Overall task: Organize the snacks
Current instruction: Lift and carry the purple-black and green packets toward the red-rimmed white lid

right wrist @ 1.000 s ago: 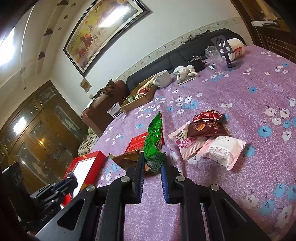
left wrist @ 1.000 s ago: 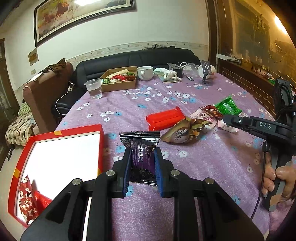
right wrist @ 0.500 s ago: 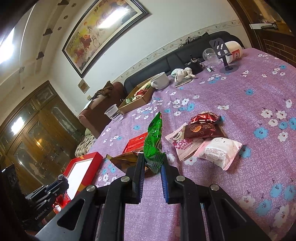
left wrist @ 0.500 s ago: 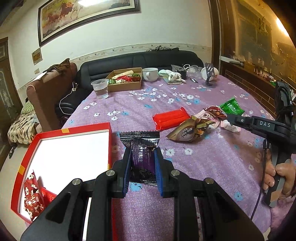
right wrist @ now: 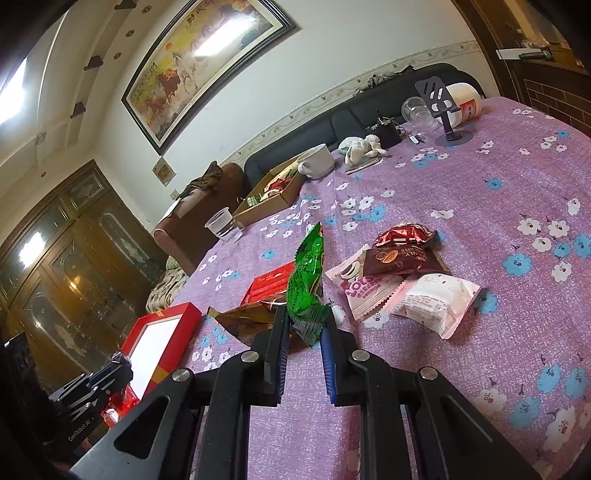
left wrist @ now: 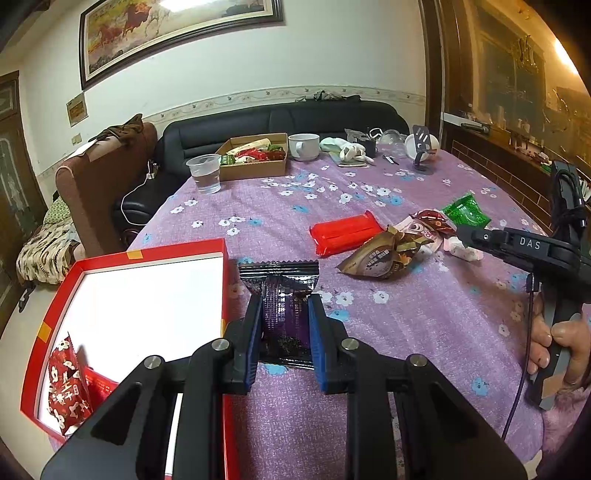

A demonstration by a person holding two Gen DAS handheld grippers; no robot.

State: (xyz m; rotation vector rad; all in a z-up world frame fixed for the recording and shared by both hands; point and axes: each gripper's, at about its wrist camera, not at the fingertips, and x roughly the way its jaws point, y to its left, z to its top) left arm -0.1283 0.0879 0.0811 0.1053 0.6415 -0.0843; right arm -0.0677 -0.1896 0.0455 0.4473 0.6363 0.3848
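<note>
A round table [left wrist: 424, 332] under a purple cloth printed with white and blue flowers filled the room's centre, with a black sofa [left wrist: 280, 122] and a brown armchair [left wrist: 107, 162] beyond its far edge and a framed painting of horses [left wrist: 177, 29] on the white wall above them. Dark wooden cabinets [right wrist: 74, 258] lined the wall to the left in the right wrist view. At the far side of the table stood a cardboard box of snacks [left wrist: 255, 157], a clear plastic cup [left wrist: 205, 173], a white mug [left wrist: 303, 146] and a phone stand [left wrist: 423, 153]. The left gripper [left wrist: 284, 321] was pinching a dark purple snack packet [left wrist: 284, 295] between its blue pads, just above the cloth. Immediately to its left lay an open red box [left wrist: 129, 254] with a white interior, where red packets [left wrist: 70, 387] sat in the near corner. Ahead and to its right were a flat red packet [left wrist: 345, 232] and a brown packet [left wrist: 380, 254]. The right gripper [right wrist: 303, 325], gripped by a person's hand [left wrist: 557, 343] at the right edge of the left wrist view, was clamped on the lower seam of a green snack packet [right wrist: 306, 277], holding it upright off the table. To that gripper's right lay a loose heap: a pink packet [right wrist: 360, 284], a brown chocolate packet [right wrist: 402, 256], a red packet behind it [right wrist: 400, 234] and a white packet [right wrist: 436, 301] nearest the tool. The red box stood well off to its left, at the table's edge.
</note>
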